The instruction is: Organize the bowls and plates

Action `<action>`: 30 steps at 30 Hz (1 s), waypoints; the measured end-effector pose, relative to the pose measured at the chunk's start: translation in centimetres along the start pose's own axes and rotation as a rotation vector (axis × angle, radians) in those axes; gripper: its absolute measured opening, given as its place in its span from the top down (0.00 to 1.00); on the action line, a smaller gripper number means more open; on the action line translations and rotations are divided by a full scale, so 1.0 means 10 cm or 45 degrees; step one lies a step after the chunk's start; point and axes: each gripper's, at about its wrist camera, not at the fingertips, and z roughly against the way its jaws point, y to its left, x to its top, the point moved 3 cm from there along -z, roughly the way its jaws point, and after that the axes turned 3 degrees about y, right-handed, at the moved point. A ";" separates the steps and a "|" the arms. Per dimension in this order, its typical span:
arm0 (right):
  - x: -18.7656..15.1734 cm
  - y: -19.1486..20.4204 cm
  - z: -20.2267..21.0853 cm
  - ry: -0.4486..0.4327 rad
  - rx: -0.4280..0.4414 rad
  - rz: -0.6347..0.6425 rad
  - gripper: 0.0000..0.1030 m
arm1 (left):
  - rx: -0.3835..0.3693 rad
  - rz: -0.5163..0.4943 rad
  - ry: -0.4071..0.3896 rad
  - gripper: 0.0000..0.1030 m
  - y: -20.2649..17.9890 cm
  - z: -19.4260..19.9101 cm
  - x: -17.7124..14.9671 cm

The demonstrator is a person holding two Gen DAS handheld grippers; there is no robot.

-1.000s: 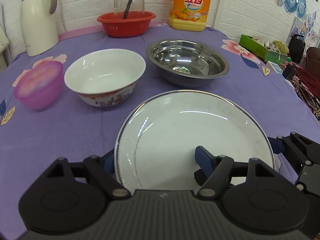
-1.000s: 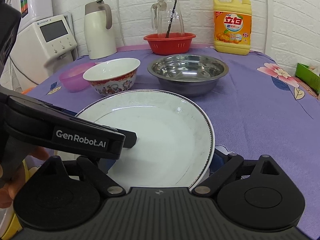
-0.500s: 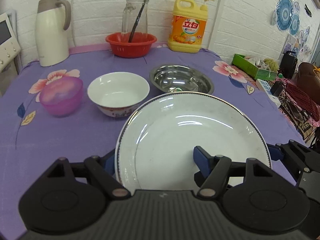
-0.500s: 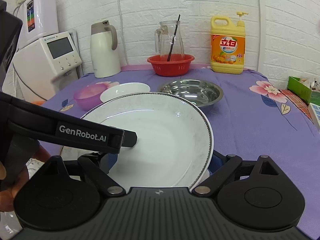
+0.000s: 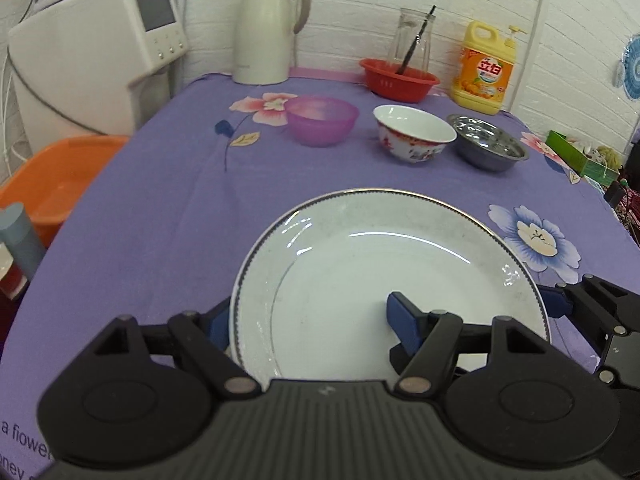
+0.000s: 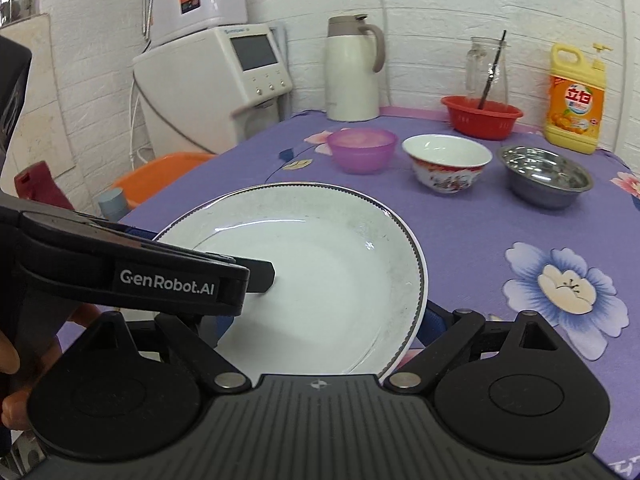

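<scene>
White plate (image 5: 384, 276) pinched at rim by left gripper (image 5: 308, 320) and right gripper (image 6: 324, 320); three bowls unstacked: purple (image 5: 322, 120), patterned (image 5: 414, 132), steel (image 5: 488, 147).

1. A table (image 5: 168, 216) covered by a purple cloth printed with flowers carries everything.
2. Across the far middle, left to right, stand a pink plastic bowl (image 5: 322, 125), a white ceramic bowl with a red pattern (image 5: 414, 133) and a steel bowl (image 5: 488, 147).
3. Along the far edge stand a cream thermos jug (image 5: 266, 28), a red basin (image 5: 398, 85) and a yellow detergent bottle (image 5: 485, 70).
</scene>
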 end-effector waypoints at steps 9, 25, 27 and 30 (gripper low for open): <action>-0.12 0.18 -0.09 0.034 -0.038 0.070 0.00 | -0.033 0.002 -0.038 0.32 0.09 -0.02 -0.21; -0.09 0.12 -0.03 -0.005 0.023 0.005 0.00 | -0.065 -0.004 -0.182 0.23 0.02 0.13 0.06; -0.09 0.12 -0.01 -0.001 0.021 0.055 0.00 | -0.058 -0.003 -0.186 0.23 0.01 0.13 0.08; -0.04 -0.06 0.11 -0.084 -0.037 -0.054 0.00 | -0.057 0.009 -0.200 0.23 0.01 0.15 0.11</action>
